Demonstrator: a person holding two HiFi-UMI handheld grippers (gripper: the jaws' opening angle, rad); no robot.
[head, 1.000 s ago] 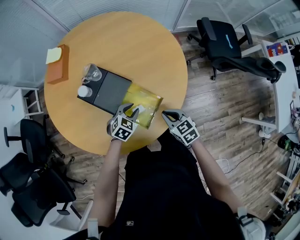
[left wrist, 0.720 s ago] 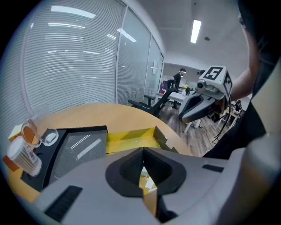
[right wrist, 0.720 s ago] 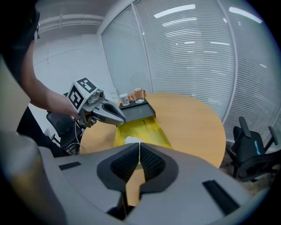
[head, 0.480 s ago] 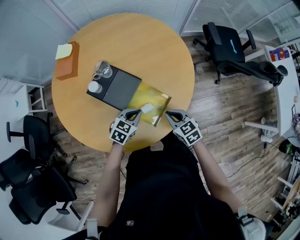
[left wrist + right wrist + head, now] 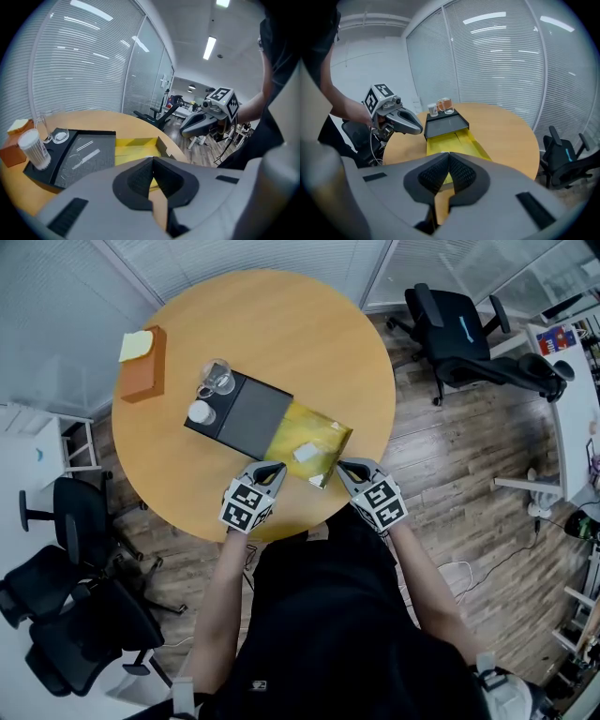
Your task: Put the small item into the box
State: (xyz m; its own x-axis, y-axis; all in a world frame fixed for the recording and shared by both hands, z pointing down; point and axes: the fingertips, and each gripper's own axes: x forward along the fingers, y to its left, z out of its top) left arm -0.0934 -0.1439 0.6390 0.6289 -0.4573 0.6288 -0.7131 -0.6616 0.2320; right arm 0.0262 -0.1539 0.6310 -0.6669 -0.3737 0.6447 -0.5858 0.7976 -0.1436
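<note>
An indistinct white item (image 5: 306, 453) lies in the yellow box (image 5: 330, 431) by the desk's (image 5: 281, 343) near edge. The left gripper (image 5: 271, 469) and right gripper (image 5: 346, 467) are clenched on nothing.

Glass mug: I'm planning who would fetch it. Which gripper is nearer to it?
Left. The left gripper sits by the yellow box on the side facing the glass mug; the right gripper is across the box, farther off.

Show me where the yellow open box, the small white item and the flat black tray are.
yellow open box (image 5: 292, 425): head view, bare inner floor.
small white item (image 5: 306, 453): head view, its middle.
flat black tray (image 5: 251, 416): head view, bare centre.
</note>
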